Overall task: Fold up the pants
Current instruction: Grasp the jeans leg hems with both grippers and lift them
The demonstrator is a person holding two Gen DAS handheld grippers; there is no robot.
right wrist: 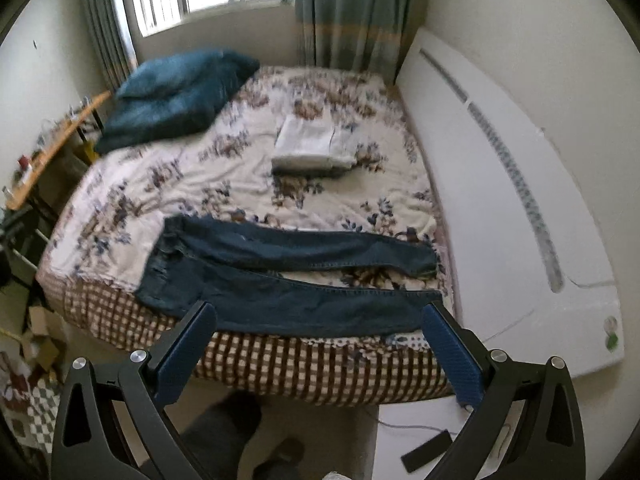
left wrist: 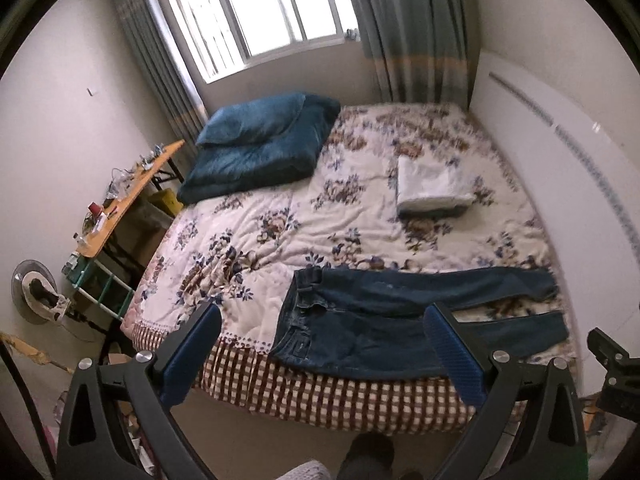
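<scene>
Dark blue jeans (left wrist: 372, 312) lie flat along the near edge of the bed, waistband to the left, two legs stretched to the right. They also show in the right wrist view (right wrist: 280, 280). My left gripper (left wrist: 324, 320) is open and empty, held above the bed's near edge in front of the jeans' hip area. My right gripper (right wrist: 320, 320) is open and empty, held in front of the jeans' near leg. Neither touches the jeans. The right gripper's body (left wrist: 612, 364) shows at the right edge of the left wrist view.
The bed (left wrist: 280, 224) has a floral cover and a checked skirt. A folded blue duvet (left wrist: 260, 152) lies at the far left, a folded white cloth (left wrist: 432, 188) at the right. A white headboard (right wrist: 520, 200) stands on the right, a cluttered desk (left wrist: 124, 200) on the left.
</scene>
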